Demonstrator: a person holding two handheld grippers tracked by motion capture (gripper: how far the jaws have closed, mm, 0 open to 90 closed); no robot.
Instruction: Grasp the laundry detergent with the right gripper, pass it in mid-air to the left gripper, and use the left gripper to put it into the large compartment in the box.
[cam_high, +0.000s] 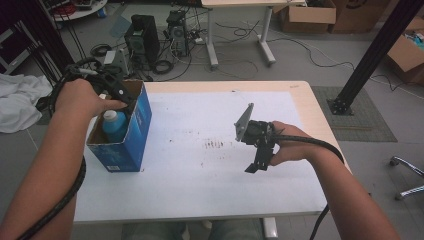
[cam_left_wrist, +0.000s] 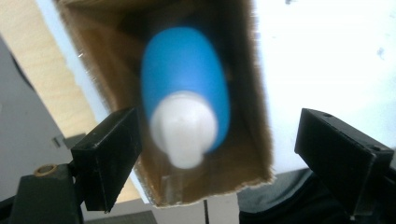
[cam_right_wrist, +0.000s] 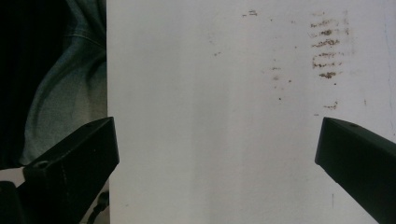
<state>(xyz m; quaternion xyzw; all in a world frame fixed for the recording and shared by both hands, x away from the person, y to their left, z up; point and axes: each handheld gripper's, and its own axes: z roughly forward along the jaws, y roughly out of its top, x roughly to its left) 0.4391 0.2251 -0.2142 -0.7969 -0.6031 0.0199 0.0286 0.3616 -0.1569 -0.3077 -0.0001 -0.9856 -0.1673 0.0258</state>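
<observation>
At the table's nine o'clock edge, a blue carton is standing open-topped, holding a blue bottle with a white cap. The left hand-held gripper is hovering directly above the opening, jaws spread wide and empty — the bottle is standing upright, long axis vertical, cap pointing up between them. Toward three o'clock, the right hand-held gripper is hanging wide apart, empty, over the stained white surface.

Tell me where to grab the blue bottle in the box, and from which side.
Probably the white cap, from straight above. The blue bottle stands upright inside the open-topped box, whose walls block its sides. The left gripper is above it, open, jaws either side of the cap.
</observation>
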